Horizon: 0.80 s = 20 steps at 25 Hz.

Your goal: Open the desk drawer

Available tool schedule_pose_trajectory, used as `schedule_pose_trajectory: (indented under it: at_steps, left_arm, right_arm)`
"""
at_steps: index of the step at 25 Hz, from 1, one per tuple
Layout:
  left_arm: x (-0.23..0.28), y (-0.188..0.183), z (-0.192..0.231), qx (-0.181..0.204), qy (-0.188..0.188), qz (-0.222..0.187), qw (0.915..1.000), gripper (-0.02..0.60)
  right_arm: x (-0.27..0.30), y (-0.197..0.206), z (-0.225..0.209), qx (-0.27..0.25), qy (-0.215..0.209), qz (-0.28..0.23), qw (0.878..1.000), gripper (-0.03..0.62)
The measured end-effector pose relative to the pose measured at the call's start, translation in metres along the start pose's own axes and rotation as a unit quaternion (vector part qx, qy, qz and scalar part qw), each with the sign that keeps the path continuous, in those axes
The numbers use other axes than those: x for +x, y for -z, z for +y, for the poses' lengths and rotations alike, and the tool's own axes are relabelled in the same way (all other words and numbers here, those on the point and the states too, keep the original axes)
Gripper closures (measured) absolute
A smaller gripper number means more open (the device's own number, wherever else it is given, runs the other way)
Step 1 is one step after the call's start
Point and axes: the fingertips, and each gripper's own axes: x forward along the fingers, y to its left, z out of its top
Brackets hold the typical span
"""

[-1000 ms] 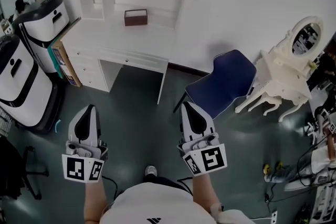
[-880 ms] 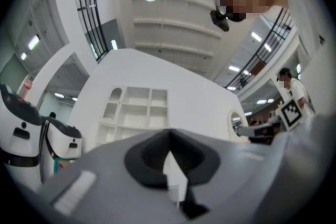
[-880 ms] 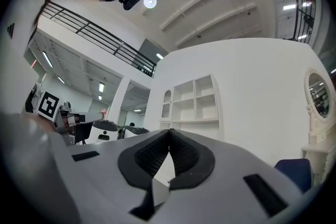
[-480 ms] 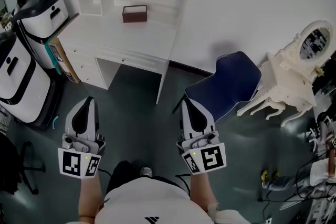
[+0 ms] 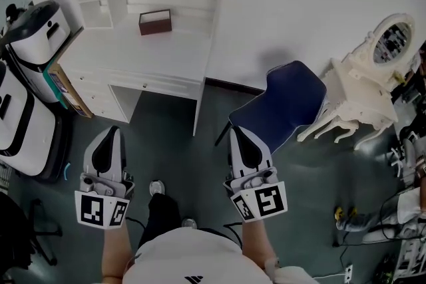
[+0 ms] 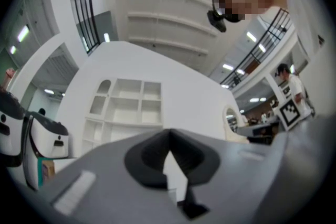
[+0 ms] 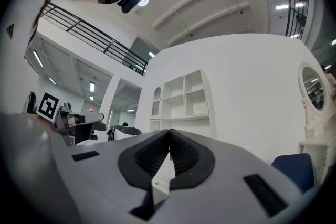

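Hovering side by side over the dark floor (image 5: 178, 155), the left gripper (image 5: 108, 138) and right gripper (image 5: 241, 136) each have their fingers pressed together, with nothing between them. Ahead stands the white bench (image 5: 166, 53). Its drawer (image 5: 158, 86) is shut under the front edge, well apart from both grippers. A brown box (image 5: 155, 22) sits on top, and a blue chair (image 5: 287, 105) stands to the right.

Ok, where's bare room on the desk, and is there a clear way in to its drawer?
The desk top is bare in front of and right of the box. The floor up to the desk front is open. Crowded: white machines at the desk's left end, chair and vanity on the right.
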Motion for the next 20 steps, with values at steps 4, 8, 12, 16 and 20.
schedule_pose_trajectory:
  at_steps: [4,8,12,16,20]
  left_arm:
    - [0.023,0.015,0.023,-0.009,0.006,0.004,0.9999,0.577]
    - [0.048,0.030,0.050,-0.016,0.015,0.008,0.9997,0.577]
    - [0.078,0.039,0.083,-0.015,0.023,0.007,0.9996,0.577]
    - [0.104,0.049,0.113,-0.016,0.035,0.009,0.9992,0.577]
    - [0.126,0.058,0.141,-0.016,0.047,0.015,0.9986,0.577]
  right_arm:
    - [0.029,0.007,-0.004,-0.002,0.008,0.005,1.000,0.606]
    - [0.063,0.017,-0.007,0.002,0.018,0.008,1.000,0.606]
    - [0.104,0.024,-0.009,0.004,0.027,0.006,1.000,0.606]
    - [0.141,0.031,-0.008,0.001,0.036,0.007,0.999,0.606]
    - [0.176,0.039,-0.004,0.001,0.042,0.011,0.999,0.606]
